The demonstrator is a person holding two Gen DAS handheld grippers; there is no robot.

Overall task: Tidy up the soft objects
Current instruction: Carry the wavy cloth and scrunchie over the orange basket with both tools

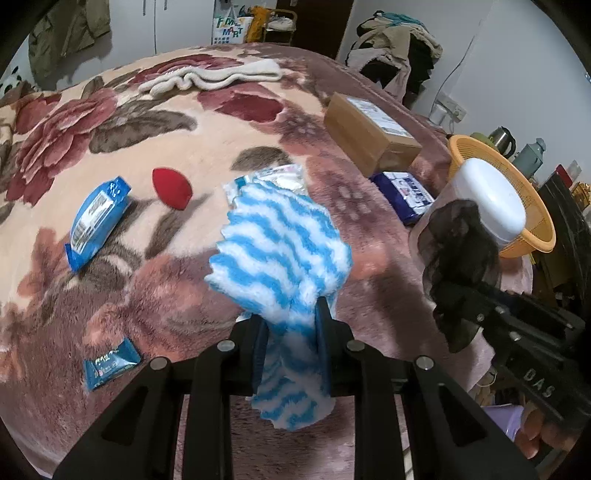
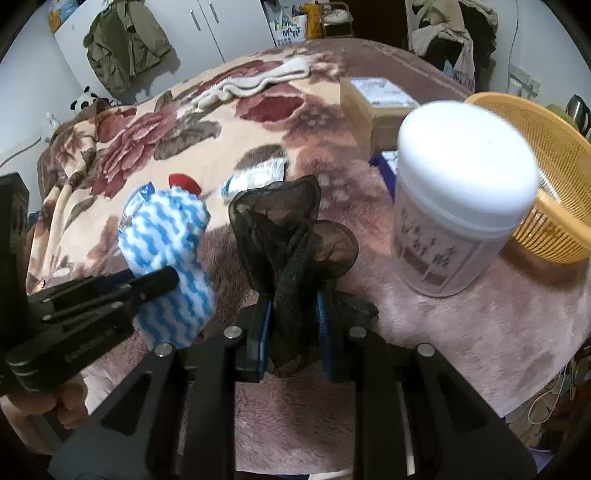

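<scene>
Few words can be read. A paper bag point(image 1: 228, 27) standing at the far wall carries colourful capital letters; "MART" is legible on its lower line, while the line above it is only partly readable. The same bag shows in the right wrist view with the same lettering. The black body of the right gripper point(image 1: 443, 291) bears the raised letters "DAS". The blue snack packets point(image 1: 96, 221), the label on the cardboard box point(image 1: 369, 129) and the print on the white-lidded jar point(image 2: 454, 218) are too blurred to read.
</scene>
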